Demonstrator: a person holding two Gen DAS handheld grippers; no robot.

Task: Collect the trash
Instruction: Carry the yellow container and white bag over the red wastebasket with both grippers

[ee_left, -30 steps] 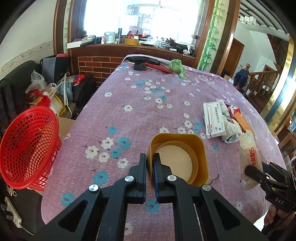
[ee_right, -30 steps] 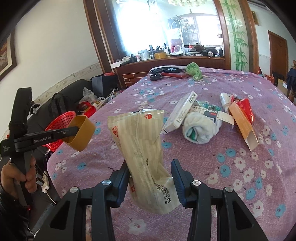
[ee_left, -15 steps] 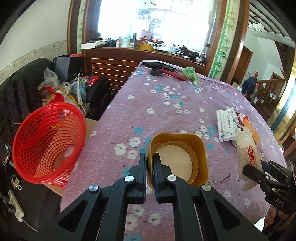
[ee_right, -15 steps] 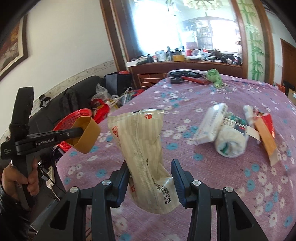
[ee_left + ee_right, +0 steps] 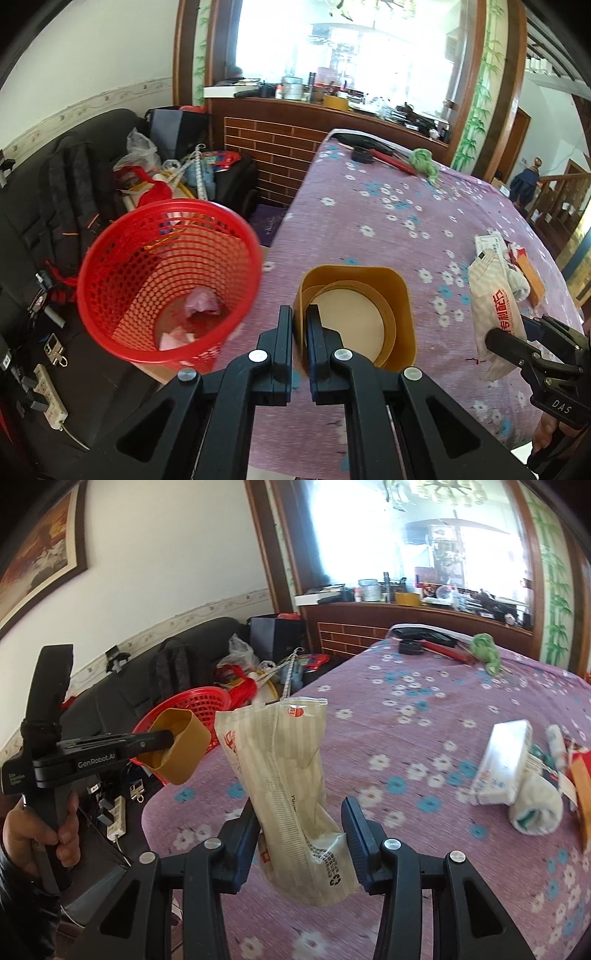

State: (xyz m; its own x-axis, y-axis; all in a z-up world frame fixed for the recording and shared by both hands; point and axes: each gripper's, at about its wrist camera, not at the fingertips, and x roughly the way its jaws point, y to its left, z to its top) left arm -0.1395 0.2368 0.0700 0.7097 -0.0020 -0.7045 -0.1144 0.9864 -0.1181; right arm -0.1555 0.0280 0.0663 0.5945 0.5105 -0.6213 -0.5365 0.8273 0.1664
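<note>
Left wrist view: left tongs (image 5: 299, 321) clamped on the wall of a yellow cup (image 5: 356, 314), held over the table (image 5: 388, 221) edge, beside the red basket (image 5: 166, 280); right wrist view: right tongs (image 5: 299, 823) gripping a cream wrapper (image 5: 284, 775) above the table.

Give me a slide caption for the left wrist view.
Left tongs carry a yellow cup toward the red basket.

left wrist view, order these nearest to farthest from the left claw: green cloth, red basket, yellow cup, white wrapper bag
1. yellow cup: its wall is pinched in the left claw.
2. red basket: just left of it, off the table's edge.
3. white wrapper bag: to the right, held in the right claw.
4. green cloth: at the far end of the table.
</note>
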